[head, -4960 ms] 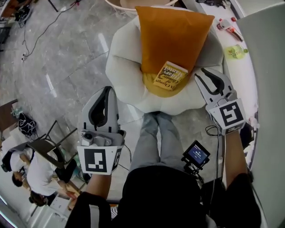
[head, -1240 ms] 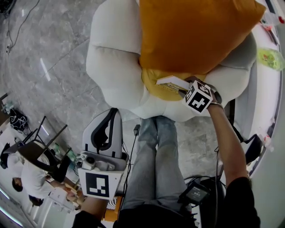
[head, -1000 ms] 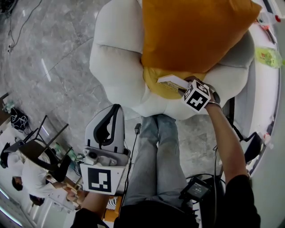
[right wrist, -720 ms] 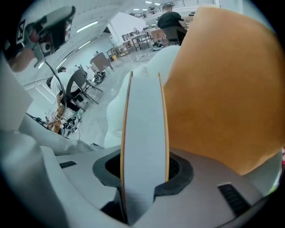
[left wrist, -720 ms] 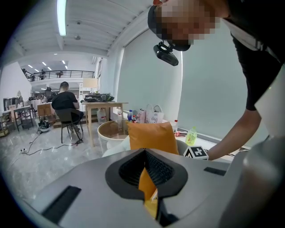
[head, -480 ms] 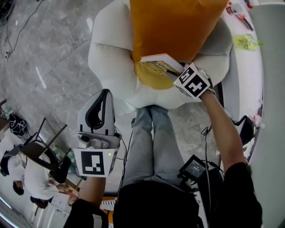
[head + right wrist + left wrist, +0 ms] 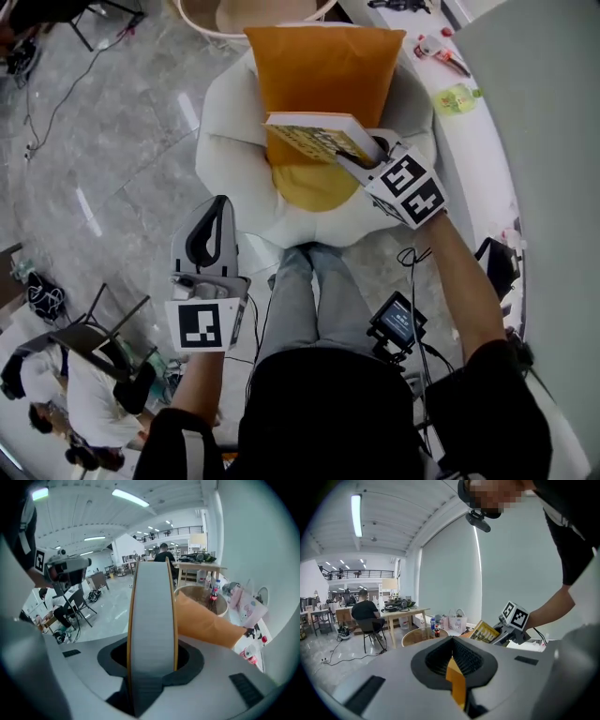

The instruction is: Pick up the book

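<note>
The book point(image 7: 309, 139), with a yellow cover and white page edges, hangs in the air above the yellow middle point(image 7: 309, 187) of a white flower-shaped seat point(image 7: 230, 150). My right gripper point(image 7: 361, 155) is shut on its right end. In the right gripper view the page edge point(image 7: 152, 620) stands upright between the jaws. An orange pillow point(image 7: 323, 70) leans behind the book. My left gripper point(image 7: 221, 204) is shut and holds nothing, out over the floor to the left of my legs. From the left gripper view the book point(image 7: 484, 632) and the right gripper's marker cube point(image 7: 514, 616) show ahead.
A white counter point(image 7: 473, 159) with a green-labelled bottle point(image 7: 457, 97) runs along the right, beside a grey wall panel. A round wooden basket point(image 7: 202, 11) sits behind the seat. My legs point(image 7: 305, 300) and a small screen point(image 7: 397, 322) are below. Chairs and people point(image 7: 66, 384) are at lower left.
The right gripper has lifted the book off the yellow seat centre and carried it up. The left gripper has risen too, still shut and empty.
</note>
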Tool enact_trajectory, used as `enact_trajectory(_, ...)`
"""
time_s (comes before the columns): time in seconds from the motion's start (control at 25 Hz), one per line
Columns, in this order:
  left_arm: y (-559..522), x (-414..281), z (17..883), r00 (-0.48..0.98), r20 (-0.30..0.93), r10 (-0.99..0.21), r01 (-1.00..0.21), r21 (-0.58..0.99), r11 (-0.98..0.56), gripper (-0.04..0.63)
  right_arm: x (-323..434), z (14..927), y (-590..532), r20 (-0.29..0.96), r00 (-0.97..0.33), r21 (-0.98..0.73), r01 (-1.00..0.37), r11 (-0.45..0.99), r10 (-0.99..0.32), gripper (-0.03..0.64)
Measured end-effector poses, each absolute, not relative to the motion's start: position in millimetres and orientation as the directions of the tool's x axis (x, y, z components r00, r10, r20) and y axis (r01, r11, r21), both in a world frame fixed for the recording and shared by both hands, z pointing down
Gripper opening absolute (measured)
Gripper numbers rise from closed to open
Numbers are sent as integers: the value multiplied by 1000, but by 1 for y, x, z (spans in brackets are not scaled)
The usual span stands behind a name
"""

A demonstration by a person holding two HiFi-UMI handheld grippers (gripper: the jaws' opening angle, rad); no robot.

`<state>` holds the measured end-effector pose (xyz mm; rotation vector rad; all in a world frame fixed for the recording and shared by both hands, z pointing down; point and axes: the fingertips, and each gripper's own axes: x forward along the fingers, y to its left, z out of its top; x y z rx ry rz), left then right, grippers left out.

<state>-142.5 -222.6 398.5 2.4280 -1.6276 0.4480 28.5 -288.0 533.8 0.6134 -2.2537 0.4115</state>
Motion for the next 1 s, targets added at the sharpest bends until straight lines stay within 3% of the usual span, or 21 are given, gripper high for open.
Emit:
enact_trajectory(0.44, -194, -115, 301, 363, 282, -888, -918, -59, -393, 11, 47, 339, -269, 496, -715, -44, -587, 808, -493, 152)
enact_trajectory(0.64, -179, -99, 254, 367, 177, -913, -924, -44, -380, 11, 64, 278, -254, 323, -763, -96, -615, 782, -560, 150)
enact_trajectory(1.0, -132, -106, 212, 299, 95, -949, -945, -111, -309, 11, 86, 193, -209, 65, -772, -143, -634, 760, -632, 152)
